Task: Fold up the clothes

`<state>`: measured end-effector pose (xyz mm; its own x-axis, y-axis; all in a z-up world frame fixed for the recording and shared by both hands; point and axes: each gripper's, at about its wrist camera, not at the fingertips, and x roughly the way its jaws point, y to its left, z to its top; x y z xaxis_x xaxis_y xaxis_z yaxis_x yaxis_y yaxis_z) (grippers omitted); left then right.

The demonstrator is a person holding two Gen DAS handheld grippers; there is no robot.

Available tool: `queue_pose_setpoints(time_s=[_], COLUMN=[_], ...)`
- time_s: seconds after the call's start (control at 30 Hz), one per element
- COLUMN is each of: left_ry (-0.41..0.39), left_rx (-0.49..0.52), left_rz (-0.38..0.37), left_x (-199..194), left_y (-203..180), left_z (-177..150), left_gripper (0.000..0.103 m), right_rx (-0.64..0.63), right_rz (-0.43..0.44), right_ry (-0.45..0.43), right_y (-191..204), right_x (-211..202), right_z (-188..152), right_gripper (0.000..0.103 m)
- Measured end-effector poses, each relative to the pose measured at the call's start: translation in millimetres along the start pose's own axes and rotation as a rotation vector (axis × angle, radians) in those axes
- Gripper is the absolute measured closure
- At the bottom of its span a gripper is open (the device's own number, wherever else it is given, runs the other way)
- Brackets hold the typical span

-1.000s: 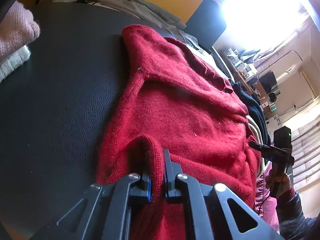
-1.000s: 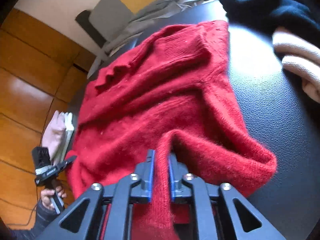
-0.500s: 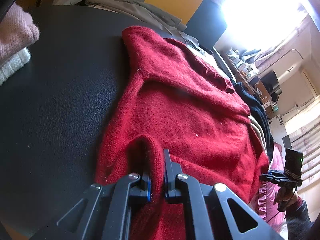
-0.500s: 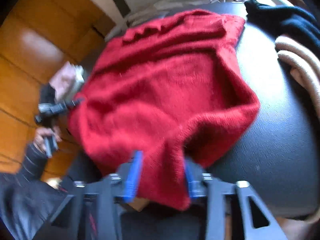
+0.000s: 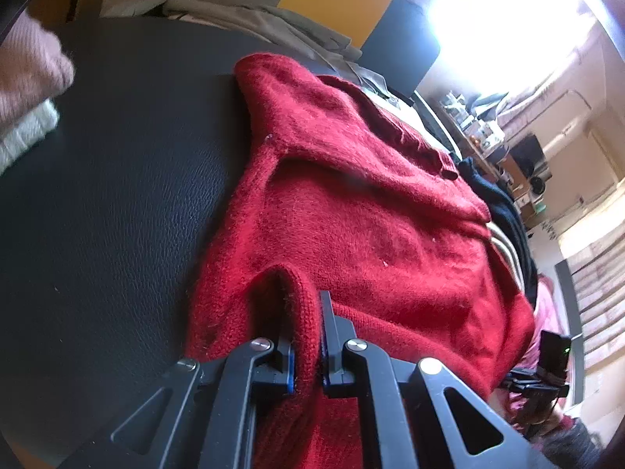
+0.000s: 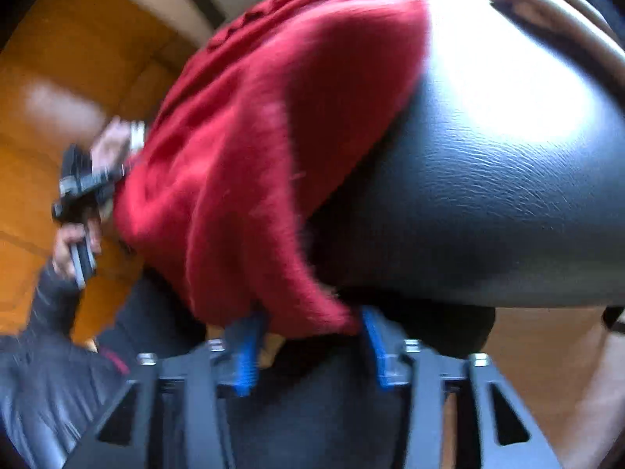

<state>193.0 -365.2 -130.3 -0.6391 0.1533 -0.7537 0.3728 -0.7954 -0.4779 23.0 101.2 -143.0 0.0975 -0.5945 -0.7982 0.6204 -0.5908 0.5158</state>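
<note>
While the left gripper [image 5: 306, 346] pinches a raised ridge of the red sweater [image 5: 371, 226] at its near edge, the right gripper [image 6: 308, 346] hangs below the black tabletop [image 6: 488, 195] with its jaws spread wide, gripping nothing; a hem corner droops just above it, touching or not I cannot tell. From the left grip the sweater lies spread away toward the far edge. Beyond sit a dark garment [image 5: 504, 203] and a pink knit [image 5: 27, 74].

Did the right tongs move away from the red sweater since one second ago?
Yes. The right tongs opened and pulled back past the black table edge, off the red sweater.
</note>
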Motion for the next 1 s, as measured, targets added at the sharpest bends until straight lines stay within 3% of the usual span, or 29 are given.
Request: queue_pose_setpoints(time_s=[0.07, 0.2, 0.33, 0.57, 0.7, 0.73, 0.8, 1.0], left_ry=[0.000, 0.015, 0.039, 0.100, 0.087, 0.087, 0.099, 0.133], left_rx=[0.009, 0.051, 0.130, 0.084, -0.001, -0.006, -0.002, 0.009], left_rz=[0.006, 0.035, 0.076, -0.118, -0.313, -0.337, -0.318, -0.261], left_x=[-0.5, -3.0, -10.7, -47.2, -74.8, -77.7, -72.5, -56.7], left_y=[-1.3, -7.6, -20.7, -15.4, -5.7, -5.2, -5.4, -5.9], left_z=[0.0, 0.0, -4.1, -30.9, -43.4, -44.9, -45.4, -46.8], left_gripper=[0.096, 0.096, 0.096, 0.097, 0.097, 0.097, 0.097, 0.097], right_rx=[-0.006, -0.057, -0.128, -0.031, 0.063, 0.089, 0.129, 0.156], right_rz=[-0.013, 0.014, 0.103, 0.322, 0.424, 0.452, 0.505, 0.365], right_ry=[-0.010, -0.039, -0.028, -0.068, -0.146, -0.170, -0.216, -0.192], right_y=[1.7, 20.5, 52.3, 70.8, 62.0, 59.3, 56.5, 43.4], right_x=[-2.7, -17.6, -24.5, -19.2, -27.8, -30.9, -37.7, -24.4], right_z=[-2.8, -3.2, 0.3, 10.5, 18.7, 20.5, 25.3, 41.1], right_gripper=[0.083, 0.087, 0.088, 0.088, 0.088, 0.088, 0.092, 0.092])
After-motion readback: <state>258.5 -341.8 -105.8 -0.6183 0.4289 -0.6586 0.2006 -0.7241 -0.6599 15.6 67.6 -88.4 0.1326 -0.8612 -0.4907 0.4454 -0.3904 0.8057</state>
